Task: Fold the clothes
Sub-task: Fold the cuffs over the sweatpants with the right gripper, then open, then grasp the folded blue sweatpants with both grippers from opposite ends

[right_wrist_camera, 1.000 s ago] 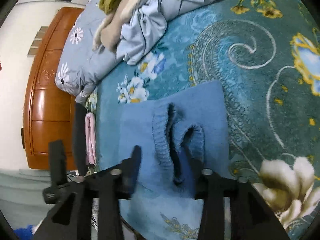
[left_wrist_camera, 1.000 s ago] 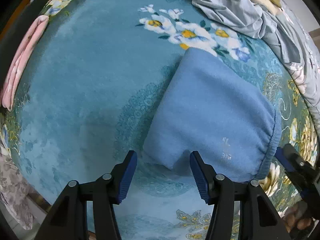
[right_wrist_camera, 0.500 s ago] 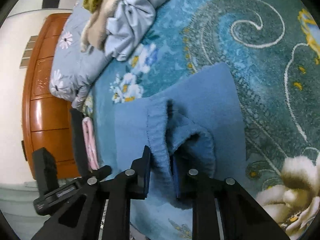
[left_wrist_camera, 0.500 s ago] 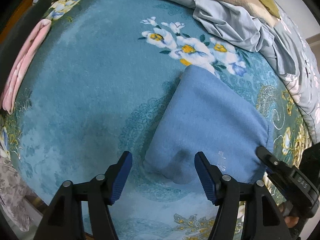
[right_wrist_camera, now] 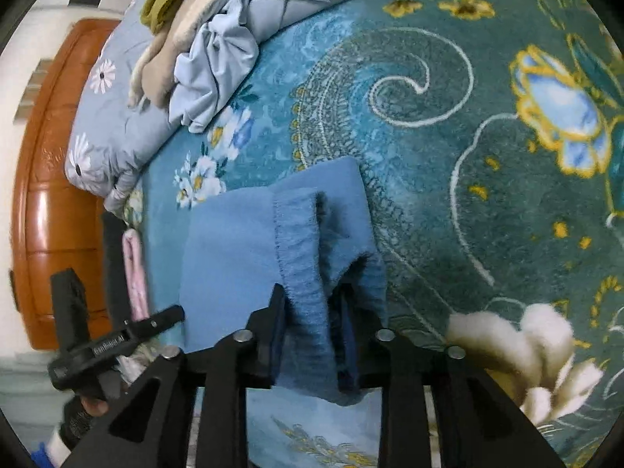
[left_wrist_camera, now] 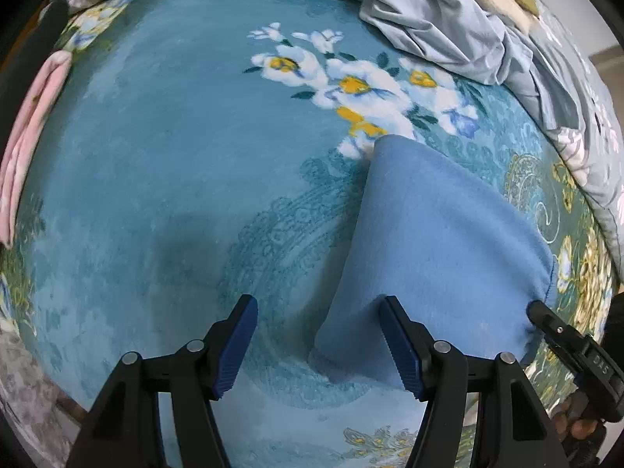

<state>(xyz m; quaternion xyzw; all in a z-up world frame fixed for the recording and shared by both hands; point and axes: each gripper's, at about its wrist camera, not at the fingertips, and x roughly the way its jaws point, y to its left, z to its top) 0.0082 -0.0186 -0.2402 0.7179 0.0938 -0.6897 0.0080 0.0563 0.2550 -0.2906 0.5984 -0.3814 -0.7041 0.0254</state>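
A folded blue fleece garment (left_wrist_camera: 440, 241) lies on the teal floral blanket (left_wrist_camera: 175, 148). My left gripper (left_wrist_camera: 318, 339) is open and empty, its jaws spread just left of the garment's near corner. My right gripper (right_wrist_camera: 310, 331) is shut on the garment's gathered elastic waistband (right_wrist_camera: 300, 249) and lifts that edge slightly. The right gripper also shows at the right edge of the left wrist view (left_wrist_camera: 561, 335), at the garment's right corner. The left gripper shows at the lower left of the right wrist view (right_wrist_camera: 117, 335).
A folded pink cloth (left_wrist_camera: 35, 117) lies at the blanket's left edge. A heap of pale blue, beige and olive clothes (left_wrist_camera: 460, 27) sits at the far side on a grey floral quilt (right_wrist_camera: 117, 117). A wooden headboard (right_wrist_camera: 46, 195) stands beyond.
My right gripper closed on the waistband and has raised it. My left gripper backed away to the left, so the garment's corner is no longer between its jaws.
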